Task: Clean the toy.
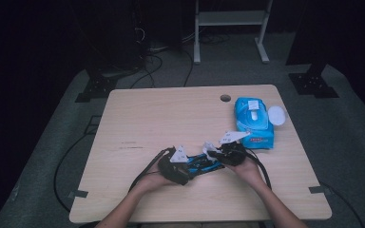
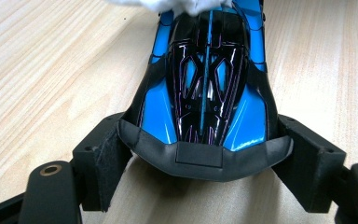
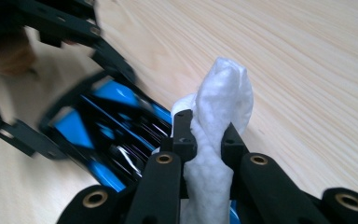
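On the pale wood worktop (image 1: 138, 118), the left tongs (image 2: 200, 154) clamp the blue toy car (image 2: 205, 88) near the front middle, so keep it steady while the right tongs (image 3: 204, 140), squeezing a white wipe (image 3: 223, 98), rub gently toward 12 o'clock.

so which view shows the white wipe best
The right gripper view: the white wipe stands bunched and pinched between that tool's jaws. The left gripper view catches its edge above the toy car; the high view shows a small speck.
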A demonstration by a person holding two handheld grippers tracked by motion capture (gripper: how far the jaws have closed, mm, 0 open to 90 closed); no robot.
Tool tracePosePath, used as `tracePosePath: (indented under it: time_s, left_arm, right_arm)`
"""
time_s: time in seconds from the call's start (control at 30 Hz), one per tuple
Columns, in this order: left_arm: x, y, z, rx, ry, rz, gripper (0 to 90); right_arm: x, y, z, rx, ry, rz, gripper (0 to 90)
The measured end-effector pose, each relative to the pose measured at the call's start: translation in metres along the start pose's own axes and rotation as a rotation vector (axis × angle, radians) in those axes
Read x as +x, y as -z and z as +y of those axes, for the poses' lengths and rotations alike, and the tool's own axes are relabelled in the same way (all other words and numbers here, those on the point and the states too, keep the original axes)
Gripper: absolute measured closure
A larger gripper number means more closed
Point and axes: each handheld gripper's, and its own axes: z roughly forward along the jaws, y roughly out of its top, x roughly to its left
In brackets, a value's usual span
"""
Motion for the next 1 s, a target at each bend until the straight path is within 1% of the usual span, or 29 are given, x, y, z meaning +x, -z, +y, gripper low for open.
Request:
tracePosePath:
  time_s: [0.03, 0.07, 0.13, 0.2, 0.27, 0.33, 0.43, 0.47, 0.57, 0.6, 0.67, 0.7, 0.77, 0.83, 1.0]
  left_arm:
    - [0.0, 0.0, 0.0, 0.001, 0.0, 0.0, 23.2]
    - [0.0, 0.0, 0.0, 0.0, 0.001, 0.001, 23.2]
    - [0.0, 0.0, 0.0, -0.001, 0.002, 0.002, 23.2]
    - [0.0, 0.0, 0.0, -0.001, 0.002, 0.002, 23.2]
    - [0.0, 0.0, 0.0, -0.001, 0.002, 0.001, 23.2]
    - [0.0, 0.0, 0.0, -0.001, 0.001, 0.0, 23.2]
    - [0.0, 0.0, 0.0, -0.001, 0.001, 0.0, 23.2]
    - [0.0, 0.0, 0.0, 0.0, -0.001, 0.0, 23.2]
    - [0.0, 0.0, 0.0, 0.0, 0.0, 0.001, 23.2]
    - [0.0, 0.0, 0.0, 0.0, 0.0, 0.002, 23.2]
    - [0.0, 0.0, 0.0, 0.0, 0.0, 0.002, 23.2]
    - [0.0, 0.0, 0.0, -0.002, 0.0, 0.002, 23.2]
    - [0.0, 0.0, 0.0, -0.002, 0.0, 0.001, 23.3]
    - [0.0, 0.0, 0.0, -0.001, 0.0, -0.001, 23.2]
    - [0.001, 0.001, -0.001, 0.006, -0.006, -0.002, 23.3]
  right_arm:
    - [-0.005, 0.003, -0.005, 0.003, -0.011, -0.012, 81.5]
    - [-0.005, 0.003, -0.005, 0.003, -0.011, -0.012, 81.5]
    - [-0.01, 0.005, -0.009, 0.007, -0.022, -0.02, 81.4]
    - [-0.014, 0.007, -0.012, 0.004, -0.047, -0.017, 81.4]
    - [-0.014, 0.007, -0.012, 0.005, -0.047, -0.018, 81.5]
    - [-0.011, 0.006, -0.01, 0.005, -0.041, -0.021, 81.5]
    - [-0.006, 0.004, -0.007, -0.009, -0.036, 0.001, 81.4]
    - [-0.005, 0.003, -0.007, -0.009, -0.025, -0.002, 81.4]
    - [-0.008, 0.004, -0.008, -0.004, -0.031, -0.005, 81.4]
    - [-0.014, 0.007, -0.013, 0.002, -0.043, -0.013, 81.4]
    - [-0.015, 0.009, -0.015, 0.004, -0.047, -0.018, 81.4]
    - [-0.018, 0.013, -0.018, 0.01, -0.048, -0.025, 81.4]
    - [-0.018, 0.014, -0.018, 0.012, -0.053, -0.024, 81.4]
    - [-0.017, 0.014, -0.017, 0.016, -0.044, -0.031, 81.4]
    - [-0.014, 0.006, -0.01, 0.007, -0.029, -0.036, 81.5]
